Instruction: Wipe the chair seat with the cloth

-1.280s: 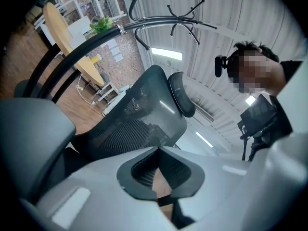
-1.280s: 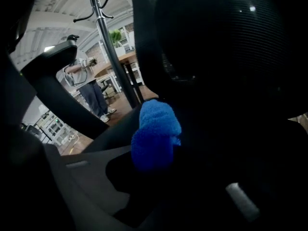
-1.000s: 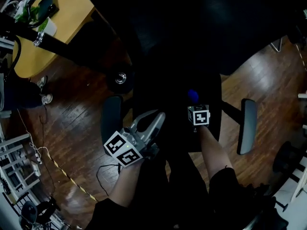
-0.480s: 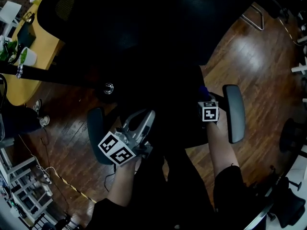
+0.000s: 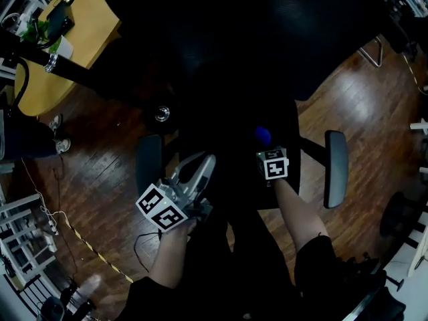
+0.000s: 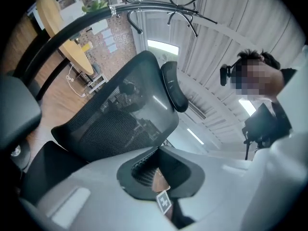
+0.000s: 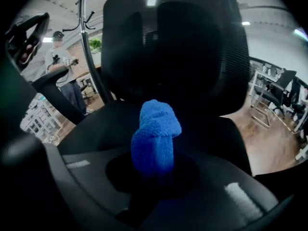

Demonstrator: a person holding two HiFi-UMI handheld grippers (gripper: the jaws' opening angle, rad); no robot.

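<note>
The black chair seat (image 5: pixel 224 129) lies below me between its two armrests, very dark in the head view. A rolled blue cloth (image 5: pixel 262 136) sticks out of my right gripper (image 5: pixel 265 147), which is shut on it over the right half of the seat. In the right gripper view the cloth (image 7: pixel 155 138) stands up from the jaws, with the seat (image 7: pixel 113 121) and mesh backrest (image 7: pixel 178 47) behind it. My left gripper (image 5: pixel 206 162) hovers by the seat's front left with its jaws together and nothing in them. The left gripper (image 6: pixel 159 170) looks up at the backrest (image 6: pixel 122 126).
Armrests flank the seat on the left (image 5: pixel 150 162) and right (image 5: pixel 335 168). A wooden table (image 5: pixel 63 65) and a coat stand pole (image 5: pixel 73 71) sit at upper left on the wood floor. Another person (image 7: pixel 65 73) stands far left beyond the chair.
My right gripper has carried the cloth from beside the right armrest back toward the seat's middle. The left gripper has stayed at the front left.
</note>
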